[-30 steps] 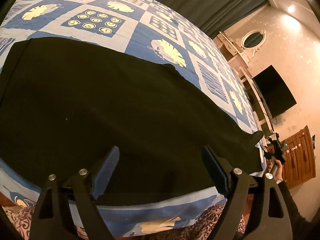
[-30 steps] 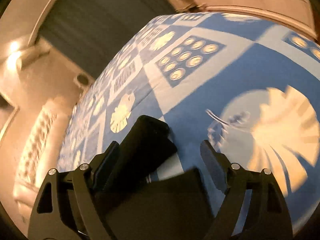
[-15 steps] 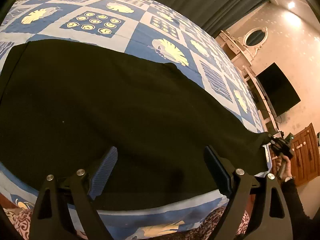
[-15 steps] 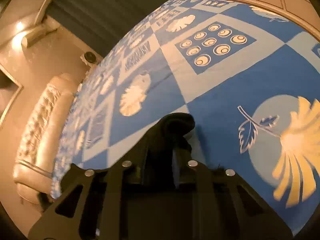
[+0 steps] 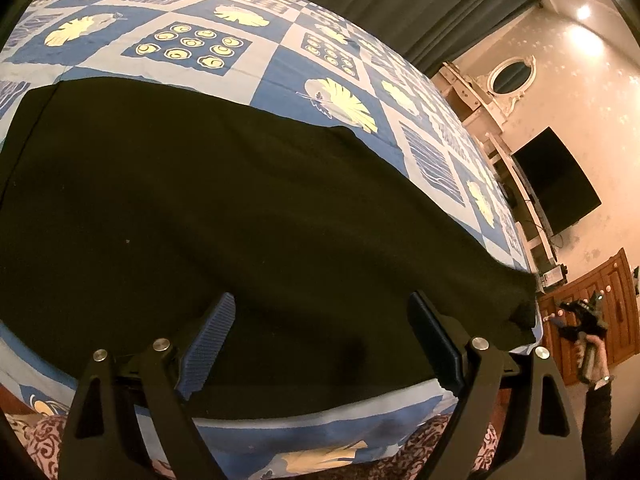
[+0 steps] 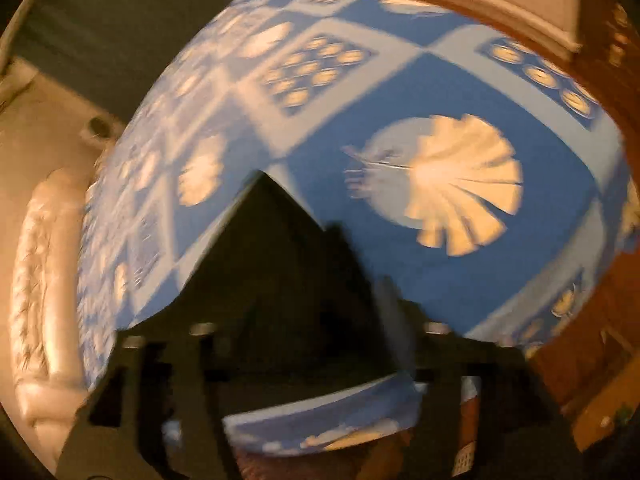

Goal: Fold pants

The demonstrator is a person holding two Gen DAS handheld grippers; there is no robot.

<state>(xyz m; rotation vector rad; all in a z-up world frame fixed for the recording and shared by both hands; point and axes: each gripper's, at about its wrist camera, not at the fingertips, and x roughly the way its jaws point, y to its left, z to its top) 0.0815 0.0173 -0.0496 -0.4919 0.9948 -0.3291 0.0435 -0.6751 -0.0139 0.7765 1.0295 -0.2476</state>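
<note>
Black pants (image 5: pixel 224 216) lie spread flat across the blue patterned bedspread (image 5: pixel 280 68), reaching from the left edge to the bed's right corner. My left gripper (image 5: pixel 320 300) hovers open over the pants' near edge, with nothing between its blue-ribbed fingers (image 5: pixel 210 332). My right gripper (image 5: pixel 578 316) is held in a hand past the bed's right corner, apart from the pants' end (image 5: pixel 516 304). In the blurred right wrist view its jaws (image 6: pixel 316 292) are opening, with the pants' dark pointed end (image 6: pixel 272 236) lying on the bed beneath them and no pad pressing on it.
The near bed edge (image 5: pixel 304 428) runs just under my left gripper. A dark curtain (image 5: pixel 400 4) hangs behind the bed. To the right are a wall TV (image 5: pixel 556 184), a white dresser with an oval mirror (image 5: pixel 512 78) and a wooden cabinet (image 5: pixel 596 304). A cream tufted sofa (image 6: pixel 36 264) lies left.
The right gripper closed on the pants' end half a second ago, then opened and drew back up off the bed corner. The pants' end now lies flat. My left gripper stayed put.
</note>
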